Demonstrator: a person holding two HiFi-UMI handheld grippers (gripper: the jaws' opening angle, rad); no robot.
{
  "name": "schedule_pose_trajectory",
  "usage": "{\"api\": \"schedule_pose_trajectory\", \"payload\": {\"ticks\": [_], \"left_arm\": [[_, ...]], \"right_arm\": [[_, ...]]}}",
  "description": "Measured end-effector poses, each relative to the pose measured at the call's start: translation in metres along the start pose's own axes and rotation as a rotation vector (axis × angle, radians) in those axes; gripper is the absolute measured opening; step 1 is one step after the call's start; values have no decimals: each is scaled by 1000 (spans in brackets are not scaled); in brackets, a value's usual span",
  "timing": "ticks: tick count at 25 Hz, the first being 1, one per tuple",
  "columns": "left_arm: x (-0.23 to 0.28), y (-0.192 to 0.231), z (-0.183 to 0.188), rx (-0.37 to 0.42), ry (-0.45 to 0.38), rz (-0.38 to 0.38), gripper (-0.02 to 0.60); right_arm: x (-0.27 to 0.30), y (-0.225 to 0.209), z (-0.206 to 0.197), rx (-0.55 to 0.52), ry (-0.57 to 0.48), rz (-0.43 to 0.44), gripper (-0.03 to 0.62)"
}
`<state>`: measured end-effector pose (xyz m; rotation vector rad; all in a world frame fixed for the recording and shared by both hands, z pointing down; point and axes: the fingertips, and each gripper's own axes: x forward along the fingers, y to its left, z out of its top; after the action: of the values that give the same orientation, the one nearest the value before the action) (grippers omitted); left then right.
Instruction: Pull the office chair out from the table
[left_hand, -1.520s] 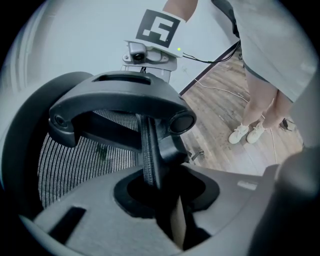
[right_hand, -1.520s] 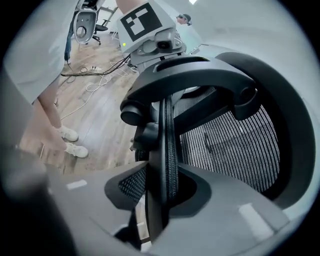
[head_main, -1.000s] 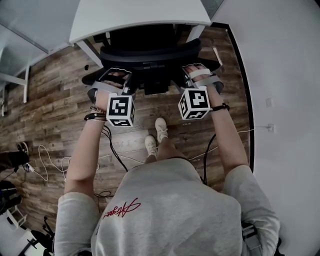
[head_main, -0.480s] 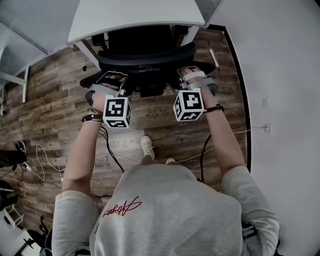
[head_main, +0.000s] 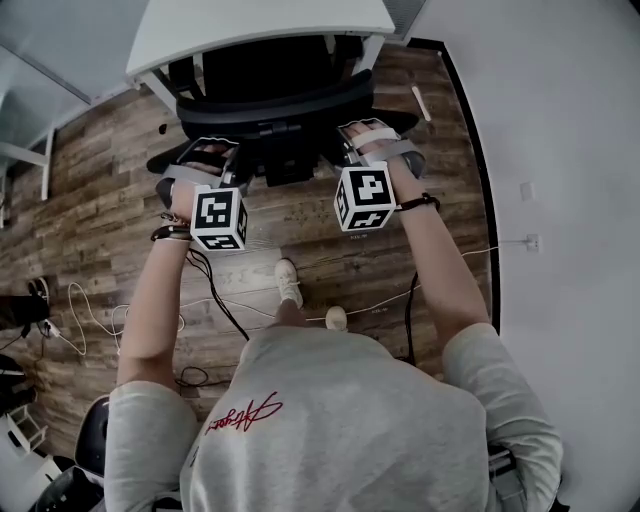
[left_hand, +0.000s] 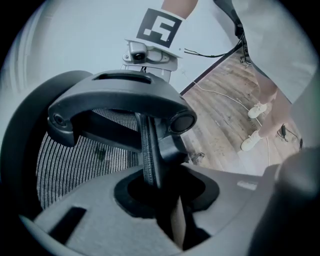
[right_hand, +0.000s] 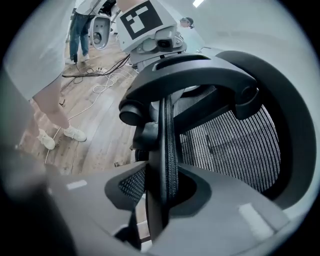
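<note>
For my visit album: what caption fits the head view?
From above: left gripper and right gripper clamp the backrest of the office chair at the white table.

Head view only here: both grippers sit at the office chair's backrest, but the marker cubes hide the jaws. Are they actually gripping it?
Observer: Yes for the left gripper. Its own view shows the jaws closed on the backrest at its mesh rim.
Operator: And the right?
Observer: The right gripper clamps the backrest's opposite rim, which runs straight between its jaws.
Operator: Anything nearby that I can't see?
Observer: In the right gripper view, a second person stands beyond the floor cables.
</note>
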<state>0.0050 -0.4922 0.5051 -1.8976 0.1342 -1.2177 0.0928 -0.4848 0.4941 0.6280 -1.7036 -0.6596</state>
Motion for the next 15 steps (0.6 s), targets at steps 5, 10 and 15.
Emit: {"api": "schedule_pose_trajectory", "payload": {"ticks": [5, 10, 15], "left_arm": [[-19, -24, 1, 10, -8, 1, 103], [-23, -28, 7, 12, -1, 11, 103], [-29, -29, 12, 37, -6, 37, 103]], "right_arm": [[-15, 23, 19, -3, 8, -30, 107], [-20, 29, 18, 9, 14, -8, 107], [-26, 31, 20, 10, 8, 12, 107]]}}
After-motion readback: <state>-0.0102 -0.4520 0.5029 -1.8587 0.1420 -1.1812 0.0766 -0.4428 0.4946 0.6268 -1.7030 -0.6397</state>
